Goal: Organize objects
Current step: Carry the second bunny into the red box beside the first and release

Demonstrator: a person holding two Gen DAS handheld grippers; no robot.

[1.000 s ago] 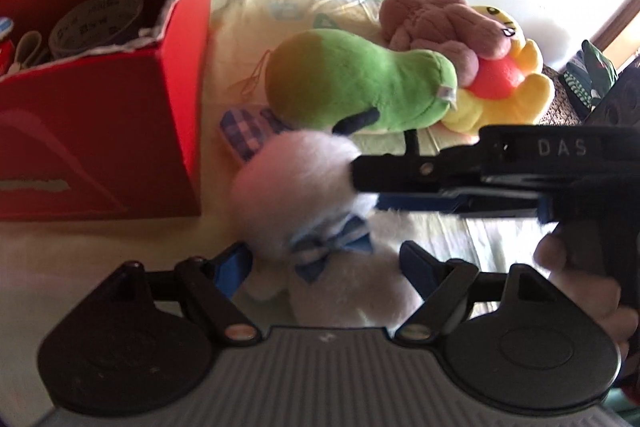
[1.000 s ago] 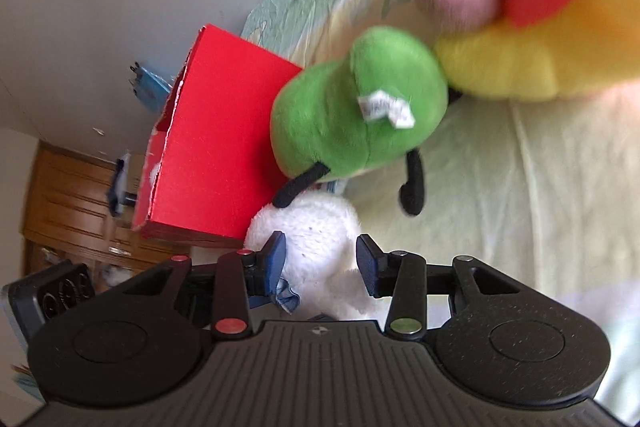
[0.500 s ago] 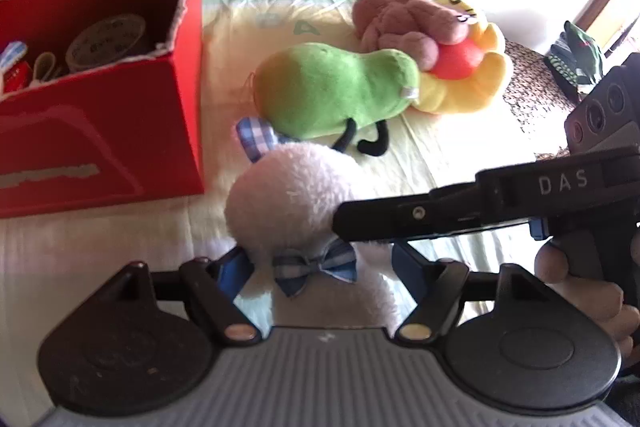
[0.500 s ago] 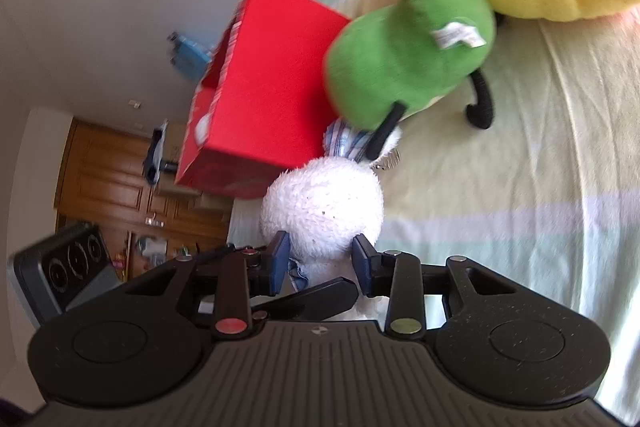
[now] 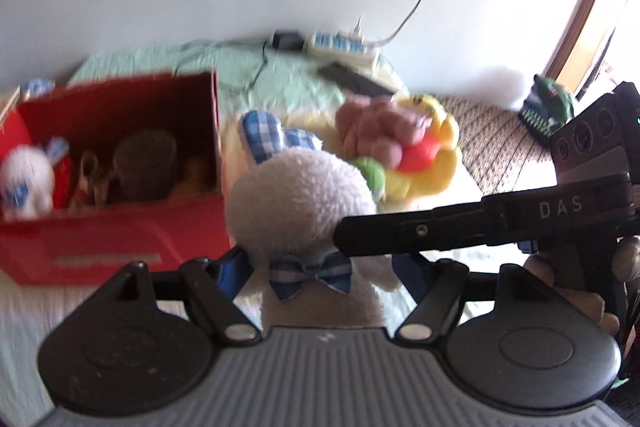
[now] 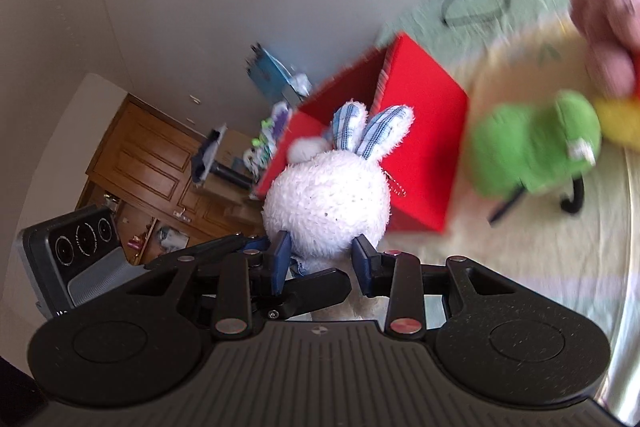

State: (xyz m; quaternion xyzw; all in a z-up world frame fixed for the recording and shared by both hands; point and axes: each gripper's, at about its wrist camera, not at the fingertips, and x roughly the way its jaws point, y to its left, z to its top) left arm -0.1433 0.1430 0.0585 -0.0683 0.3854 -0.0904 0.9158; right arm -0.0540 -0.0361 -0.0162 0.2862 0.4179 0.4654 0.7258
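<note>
A white plush rabbit [image 5: 300, 203] with blue checked ears and a blue bow tie is held up off the bed by both grippers. My left gripper [image 5: 324, 271] is shut on its body below the bow. My right gripper [image 6: 322, 259] is shut on its neck; it also shows in the left wrist view [image 5: 440, 227], reaching in from the right. The rabbit shows from behind in the right wrist view [image 6: 328, 203]. The open red box [image 5: 120, 227] stands to the left, with a small white plush toy [image 5: 26, 183] and a tape roll [image 5: 144, 163] inside.
A green plush [image 6: 532, 155], a pink plush [image 5: 376, 131] and a yellow plush [image 5: 436, 155] lie on the bed to the right. A power strip [image 5: 340, 45], cables and a dark flat device [image 5: 356, 79] lie by the far wall. A wooden cabinet [image 6: 148, 171] stands beyond the box.
Both grippers have lifted the white rabbit up off the bed. The views now look down into the red box, and the green plush has dropped behind the rabbit.
</note>
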